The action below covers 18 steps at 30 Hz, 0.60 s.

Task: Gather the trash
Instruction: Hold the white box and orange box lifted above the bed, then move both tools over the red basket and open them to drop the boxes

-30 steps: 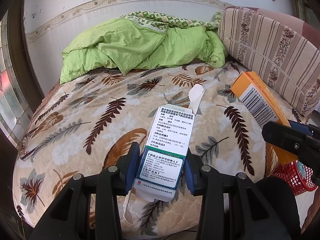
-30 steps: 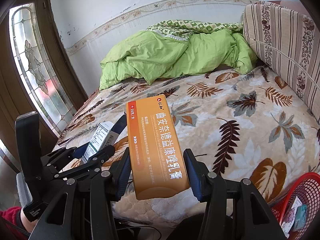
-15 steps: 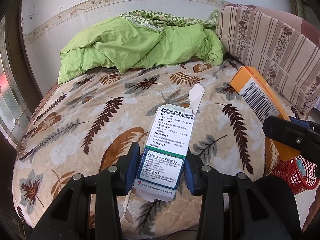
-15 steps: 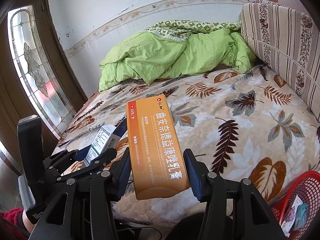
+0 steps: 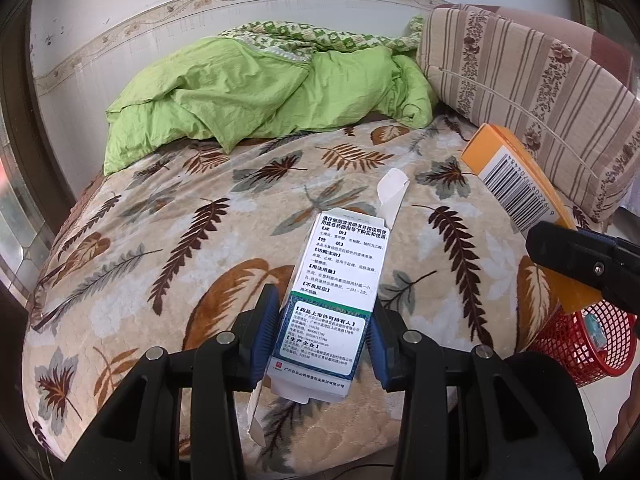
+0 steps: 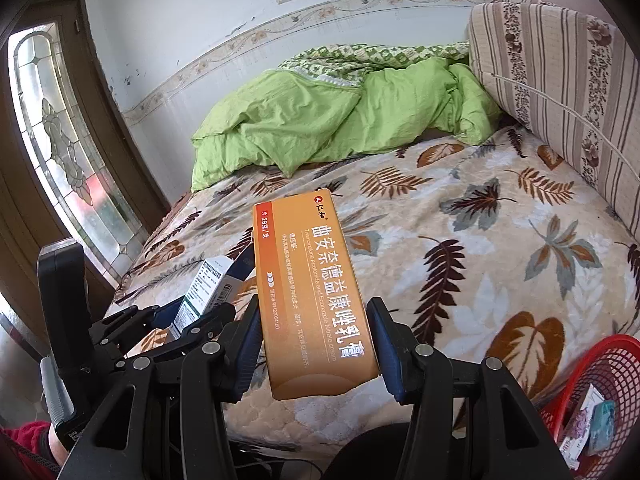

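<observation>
My left gripper (image 5: 322,334) is shut on a white medicine box (image 5: 336,284) with black print and an open end flap, held above the near edge of the bed. My right gripper (image 6: 316,344) is shut on a long orange medicine box (image 6: 312,300). In the left wrist view the orange box (image 5: 516,196) shows at the right with its barcode up. The white box (image 6: 208,292) and the left gripper show low on the left of the right wrist view. A red mesh basket (image 6: 616,364) with some packets in it stands on the floor at the bed's near right corner.
The bed has a leaf-print blanket (image 5: 180,240). A crumpled green quilt (image 5: 256,92) lies at its far end. A striped cushion (image 5: 528,80) lines the right side. A glazed wooden door (image 6: 60,160) stands to the left. A red sleeve (image 6: 28,440) shows at bottom left.
</observation>
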Available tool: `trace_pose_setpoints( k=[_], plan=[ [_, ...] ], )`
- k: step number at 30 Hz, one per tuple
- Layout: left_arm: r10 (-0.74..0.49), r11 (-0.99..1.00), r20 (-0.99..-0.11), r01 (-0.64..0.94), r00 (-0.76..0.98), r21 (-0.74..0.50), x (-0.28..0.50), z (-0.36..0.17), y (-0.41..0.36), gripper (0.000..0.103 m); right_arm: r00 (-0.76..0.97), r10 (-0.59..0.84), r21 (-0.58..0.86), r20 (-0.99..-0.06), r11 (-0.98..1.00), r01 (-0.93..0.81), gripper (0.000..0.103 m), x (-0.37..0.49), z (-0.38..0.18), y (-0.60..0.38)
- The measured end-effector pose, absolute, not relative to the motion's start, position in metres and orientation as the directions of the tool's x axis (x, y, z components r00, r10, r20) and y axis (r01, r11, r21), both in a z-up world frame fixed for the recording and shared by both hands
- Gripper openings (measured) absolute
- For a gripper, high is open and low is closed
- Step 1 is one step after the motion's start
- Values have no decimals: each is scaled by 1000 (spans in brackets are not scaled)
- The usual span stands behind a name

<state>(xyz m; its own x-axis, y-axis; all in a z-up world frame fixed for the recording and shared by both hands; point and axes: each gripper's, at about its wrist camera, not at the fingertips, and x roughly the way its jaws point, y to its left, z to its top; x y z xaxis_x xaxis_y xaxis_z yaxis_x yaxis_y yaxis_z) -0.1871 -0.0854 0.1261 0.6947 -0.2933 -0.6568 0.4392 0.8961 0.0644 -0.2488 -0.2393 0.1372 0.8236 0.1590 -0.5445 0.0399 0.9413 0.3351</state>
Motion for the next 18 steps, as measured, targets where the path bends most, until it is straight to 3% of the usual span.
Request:
trace_pose_setpoints(
  k=[18],
  plan=[
    [-412,792,-669,606,618,71,-208,134,-167,40,832,-14,396,-554,875,279,55,-308,131,-330]
  ],
)
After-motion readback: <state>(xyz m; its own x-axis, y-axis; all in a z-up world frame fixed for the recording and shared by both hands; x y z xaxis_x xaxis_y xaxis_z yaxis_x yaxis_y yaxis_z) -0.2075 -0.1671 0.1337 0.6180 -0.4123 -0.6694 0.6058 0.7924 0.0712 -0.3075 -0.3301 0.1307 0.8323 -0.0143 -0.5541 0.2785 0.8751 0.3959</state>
